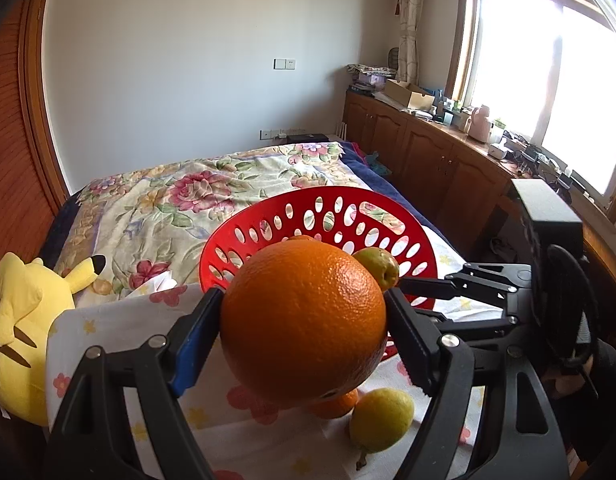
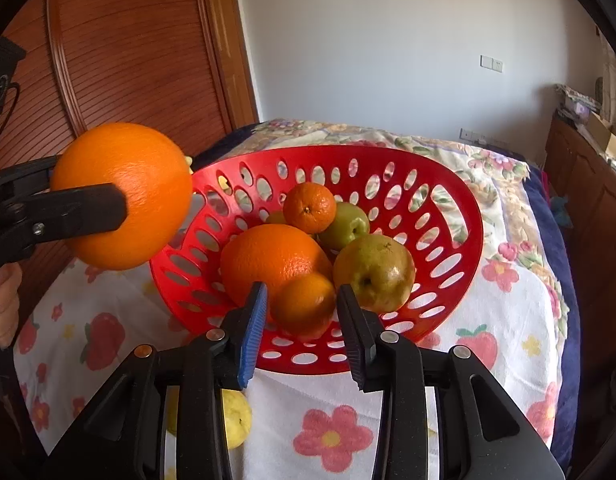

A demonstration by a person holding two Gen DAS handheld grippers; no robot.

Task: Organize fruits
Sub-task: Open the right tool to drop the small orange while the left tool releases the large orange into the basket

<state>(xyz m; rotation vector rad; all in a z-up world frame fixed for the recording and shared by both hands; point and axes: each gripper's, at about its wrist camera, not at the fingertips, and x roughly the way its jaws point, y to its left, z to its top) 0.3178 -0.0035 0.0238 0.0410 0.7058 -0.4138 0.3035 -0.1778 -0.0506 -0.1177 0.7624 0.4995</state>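
My left gripper (image 1: 303,320) is shut on a big orange (image 1: 303,316), held in the air at the left rim of the red perforated basket (image 1: 291,208); the orange also shows in the right wrist view (image 2: 147,184). My right gripper (image 2: 301,320) is open over the basket's near rim (image 2: 460,280), its fingers either side of a small orange (image 2: 303,304) that lies in the basket. The basket holds another large orange (image 2: 267,256), a tangerine (image 2: 310,206), a brownish pear (image 2: 376,272) and a green pear (image 2: 346,226). A yellow fruit (image 1: 382,418) and a small orange (image 1: 336,404) lie on the cloth below.
The basket stands on a flowered cloth (image 2: 508,360) over a bed with a floral blanket (image 1: 167,200). A yellow plush toy (image 1: 23,320) lies at the left. A wooden wardrobe door (image 2: 127,60) is at the left, wooden cabinets (image 1: 428,152) under the window at the right.
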